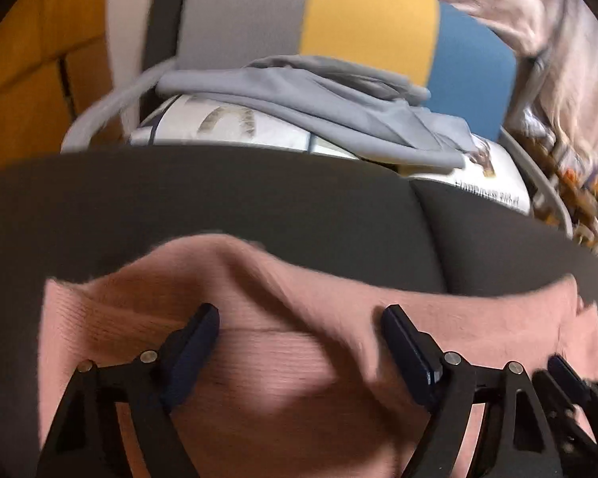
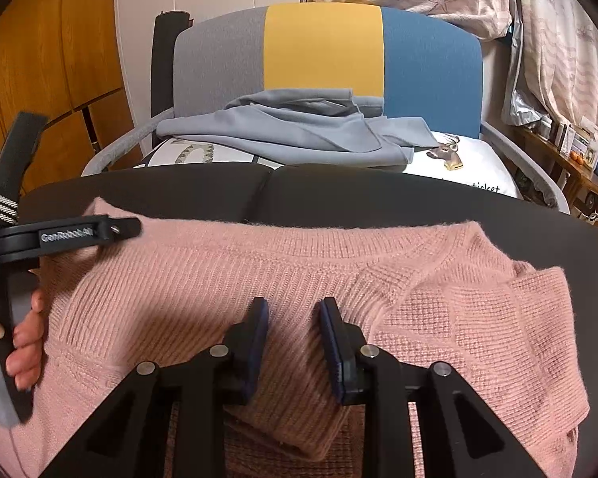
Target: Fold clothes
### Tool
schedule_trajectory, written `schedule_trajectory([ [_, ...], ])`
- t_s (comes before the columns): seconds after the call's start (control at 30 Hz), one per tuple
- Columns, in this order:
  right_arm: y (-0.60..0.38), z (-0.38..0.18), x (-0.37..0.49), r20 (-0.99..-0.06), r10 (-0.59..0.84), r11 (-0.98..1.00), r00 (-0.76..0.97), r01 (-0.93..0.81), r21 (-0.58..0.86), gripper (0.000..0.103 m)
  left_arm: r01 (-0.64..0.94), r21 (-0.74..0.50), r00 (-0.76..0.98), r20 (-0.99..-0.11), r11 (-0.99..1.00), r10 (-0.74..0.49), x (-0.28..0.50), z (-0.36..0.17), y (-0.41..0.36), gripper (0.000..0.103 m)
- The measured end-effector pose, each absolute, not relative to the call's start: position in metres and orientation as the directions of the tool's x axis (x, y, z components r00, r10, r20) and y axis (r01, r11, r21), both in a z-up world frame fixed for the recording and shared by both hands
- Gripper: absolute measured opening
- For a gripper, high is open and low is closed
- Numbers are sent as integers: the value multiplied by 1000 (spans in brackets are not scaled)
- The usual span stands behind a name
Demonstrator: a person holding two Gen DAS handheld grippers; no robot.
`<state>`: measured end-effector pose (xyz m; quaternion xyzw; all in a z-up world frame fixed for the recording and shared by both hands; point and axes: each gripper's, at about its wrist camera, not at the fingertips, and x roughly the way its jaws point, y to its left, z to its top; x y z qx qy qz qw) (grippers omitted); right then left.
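Observation:
A pink knit sweater (image 2: 227, 279) lies spread on a dark surface (image 2: 339, 195); it also shows in the left wrist view (image 1: 259, 350). My right gripper (image 2: 294, 310) is shut on a folded sleeve cuff of the sweater (image 2: 295, 398), held between its blue pads. My left gripper (image 1: 299, 314) is open, its fingers wide apart over the sweater's left part, nothing between them. In the right wrist view the left gripper's body (image 2: 67, 235) and the hand holding it appear at the left edge.
Behind the dark surface stands a chair with a grey, yellow and blue back (image 2: 323, 47). A grey garment (image 2: 299, 127) lies on white printed cushions (image 2: 466, 163) on its seat. Wooden panels (image 2: 40, 59) are at left, pink bedding (image 2: 558, 40) and a cluttered shelf (image 2: 578, 147) at right.

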<state>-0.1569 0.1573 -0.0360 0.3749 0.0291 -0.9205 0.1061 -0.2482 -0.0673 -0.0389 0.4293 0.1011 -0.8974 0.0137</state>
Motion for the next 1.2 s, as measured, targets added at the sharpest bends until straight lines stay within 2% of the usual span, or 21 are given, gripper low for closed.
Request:
schedule_trajectory([
  [0.13, 158, -36, -157, -696, -175, -975, -696, 222, 23, 27, 101, -144, -639, -768, -984, 47, -253, -42, -82, 88],
  [0.27, 160, -37, -157, -694, -184, -973, -696, 227, 30, 27, 97, -148, -632, -773, -984, 54, -261, -44, -90, 95],
  [0.43, 161, -38, -158, -696, -187, -973, -694, 229, 32, 27, 93, -64, -601, -799, -994, -5, -267, -45, -85, 103],
  [0.67, 171, -37, -159, -689, -232, -967, -687, 238, 88, 27, 303, -142, -644, -759, -942, -93, -195, -18, -134, 99],
  [0.83, 178, -19, -142, -662, -263, -964, -702, 220, 150, 27, 321, 36, -583, -780, -947, -227, -142, -40, -144, 100],
  [0.9, 180, -16, -131, -643, -361, -932, -675, 263, 248, 27, 325, 10, -577, -790, -946, -207, -132, -47, -151, 101],
  [0.93, 174, -21, -128, -666, -373, -927, -646, 281, 247, 27, 334, -14, -575, -795, -942, -192, -131, -49, -155, 103],
  [1.0, 163, -34, -127, -714, -306, -946, -630, 283, 156, 28, 349, -64, -561, -813, -935, -154, -135, -55, -165, 103],
  [1.2, 144, -39, -148, -715, -265, -954, -647, 282, 99, 29, 317, -52, -577, -803, -947, -149, -149, -56, -168, 103],
])
